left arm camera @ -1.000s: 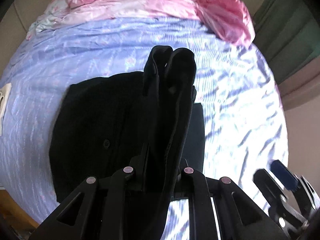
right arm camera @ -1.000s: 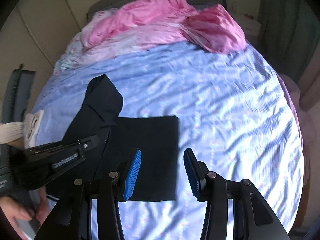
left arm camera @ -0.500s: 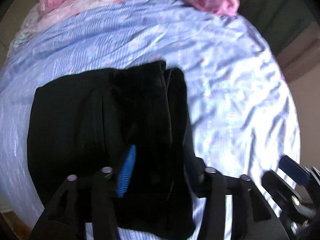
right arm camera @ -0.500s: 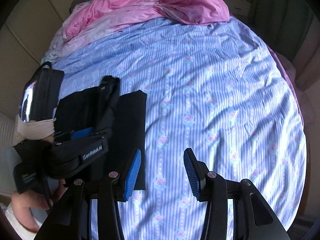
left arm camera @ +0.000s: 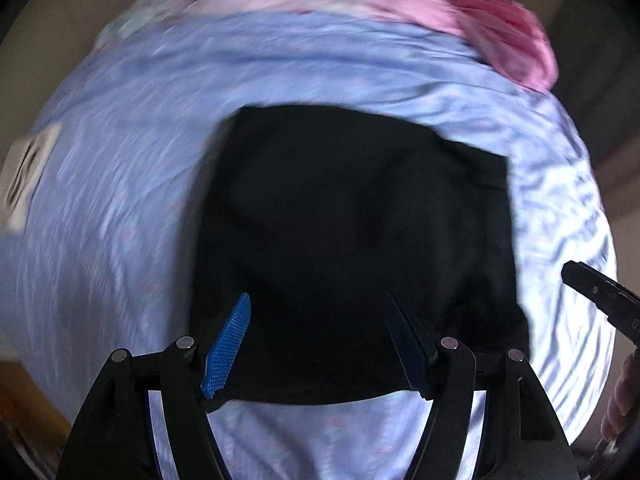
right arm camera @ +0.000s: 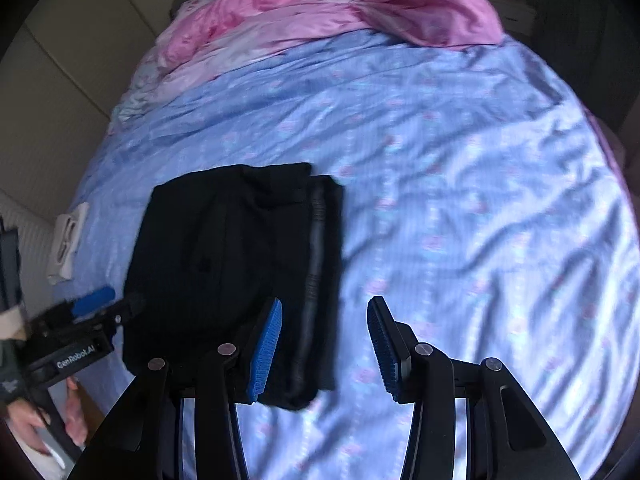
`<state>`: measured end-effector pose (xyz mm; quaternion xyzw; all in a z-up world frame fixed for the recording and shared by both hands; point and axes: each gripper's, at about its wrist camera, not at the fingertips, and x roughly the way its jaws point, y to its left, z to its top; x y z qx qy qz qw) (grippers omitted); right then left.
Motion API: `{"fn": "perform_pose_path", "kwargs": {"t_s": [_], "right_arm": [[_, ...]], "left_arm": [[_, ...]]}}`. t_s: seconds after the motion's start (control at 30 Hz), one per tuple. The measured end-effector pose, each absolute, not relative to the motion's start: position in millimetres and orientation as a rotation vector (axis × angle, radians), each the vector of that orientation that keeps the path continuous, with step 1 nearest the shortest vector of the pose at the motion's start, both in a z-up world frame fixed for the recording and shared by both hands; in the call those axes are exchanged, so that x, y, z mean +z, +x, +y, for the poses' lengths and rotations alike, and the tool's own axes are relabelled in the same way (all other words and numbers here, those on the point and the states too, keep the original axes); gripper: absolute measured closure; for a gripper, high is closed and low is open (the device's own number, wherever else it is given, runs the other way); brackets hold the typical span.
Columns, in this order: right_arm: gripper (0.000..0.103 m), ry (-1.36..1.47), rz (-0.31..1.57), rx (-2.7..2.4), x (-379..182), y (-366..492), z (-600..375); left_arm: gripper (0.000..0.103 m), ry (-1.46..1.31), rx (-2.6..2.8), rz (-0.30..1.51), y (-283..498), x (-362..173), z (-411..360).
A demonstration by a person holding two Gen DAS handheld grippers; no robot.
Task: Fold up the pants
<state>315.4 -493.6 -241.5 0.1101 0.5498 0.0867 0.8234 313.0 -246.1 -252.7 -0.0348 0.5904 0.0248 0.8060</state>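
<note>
Black pants (right arm camera: 228,256) folded into a thick rectangle on the blue striped bed sheet (right arm camera: 460,208)

Left tool (left arm camera: 320,344) and right tool (right arm camera: 324,344) both gape wide, empty; crumpled glossy pink blanket (right arm camera: 340,4) lies far.

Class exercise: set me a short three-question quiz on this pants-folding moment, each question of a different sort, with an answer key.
1. True or false: the left gripper is clamped on the black pants.
2. Multiple choice: the pants lie on A) a wooden floor, B) the blue striped bedsheet, C) the pink blanket.
3. Fill in: seen from the right wrist, the right gripper hangs over the pants' ____ edge, its jaws ____.

Key
1. False: its jaws stand apart with nothing between the pads.
2. B.
3. Right; open.
</note>
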Motion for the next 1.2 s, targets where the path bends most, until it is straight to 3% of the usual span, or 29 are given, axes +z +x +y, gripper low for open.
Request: {"fn": "perform_pose_path", "kwargs": {"t_s": [0.43, 0.47, 0.6, 0.9, 1.2], "right_arm": [[0.057, 0.242, 1.339, 0.203, -310.5, 329.7, -446.8], [0.058, 0.256, 1.35, 0.208, -313.0, 326.6, -446.3], [0.08, 0.309, 1.374, 0.255, -315.5, 320.9, -443.9], [0.089, 0.063, 1.175, 0.209, -256.2, 291.3, -419.6], [0.09, 0.018, 1.21, 0.078, -283.0, 279.4, -437.7]], "left_arm": [[0.035, -0.065, 0.002, 1.306, 315.2, -278.6, -249.3], [0.035, -0.056, -0.009, 1.306, 316.5, -278.5, -253.8], [0.035, -0.052, -0.047, 1.305, 316.7, -273.8, -266.9], [0.035, -0.011, -0.079, 1.299, 312.7, -268.5, -282.9], [0.035, 0.022, -0.058, 1.338, 309.9, -285.6, -283.4]]}}
